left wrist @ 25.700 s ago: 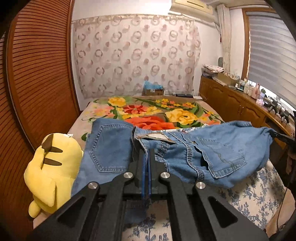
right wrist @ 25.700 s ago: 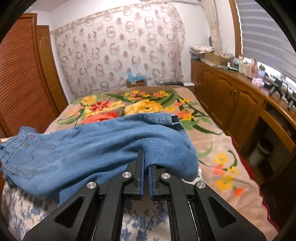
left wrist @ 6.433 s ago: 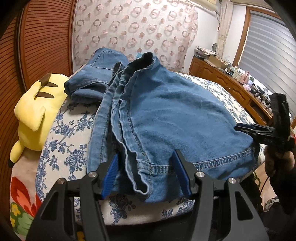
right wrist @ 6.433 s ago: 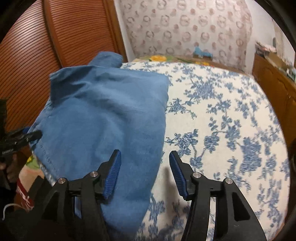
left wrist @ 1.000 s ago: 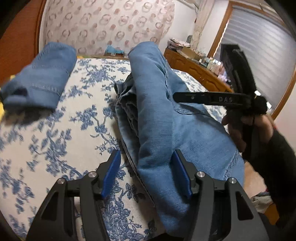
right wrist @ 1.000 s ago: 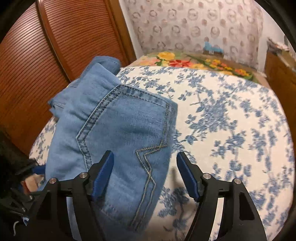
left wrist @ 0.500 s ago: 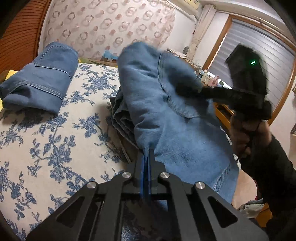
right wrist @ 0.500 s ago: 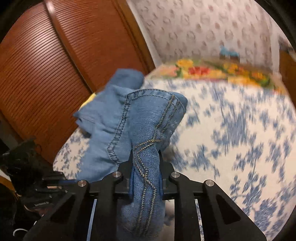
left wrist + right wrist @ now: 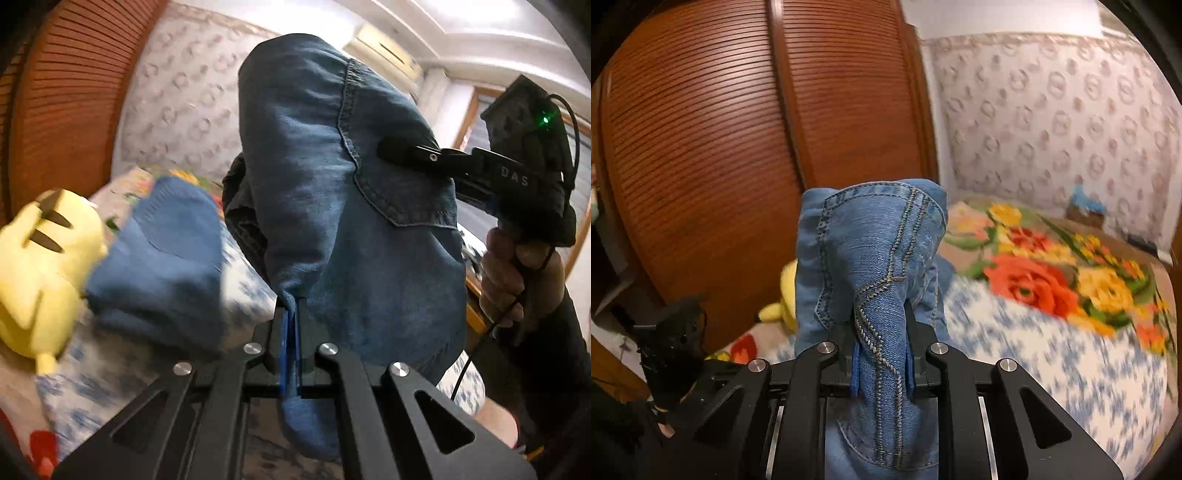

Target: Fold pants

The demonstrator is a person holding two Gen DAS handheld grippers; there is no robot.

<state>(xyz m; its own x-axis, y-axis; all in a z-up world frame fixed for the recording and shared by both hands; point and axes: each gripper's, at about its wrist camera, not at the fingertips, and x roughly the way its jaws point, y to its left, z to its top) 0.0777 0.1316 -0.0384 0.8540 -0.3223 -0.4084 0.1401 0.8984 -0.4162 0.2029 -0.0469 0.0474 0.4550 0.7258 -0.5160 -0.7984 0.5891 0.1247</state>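
The bed (image 9: 1052,369), spread with a blue-and-white floral cover and a bright flower-patterned blanket (image 9: 1045,266) farther back, fills the lower part of both views, with a slatted wooden wardrobe (image 9: 720,147) rising along its side. Lifted clear of the bed hang the pants (image 9: 332,184), a pair of blue jeans bunched into a thick fold and held up between the two grippers. A second pair of folded jeans (image 9: 166,266) lies on the bed beside a yellow plush toy (image 9: 40,273) (both blurred). The left gripper (image 9: 291,314) has its jaws pressed fully together on a thin edge of the denim, which drapes up and over in front of it. The right gripper (image 9: 882,339) has its jaws pinching a thicker roll of the pants along a stitched seam, the cloth standing up above them. In the left wrist view a hand (image 9: 517,280) grips the right gripper's handle.
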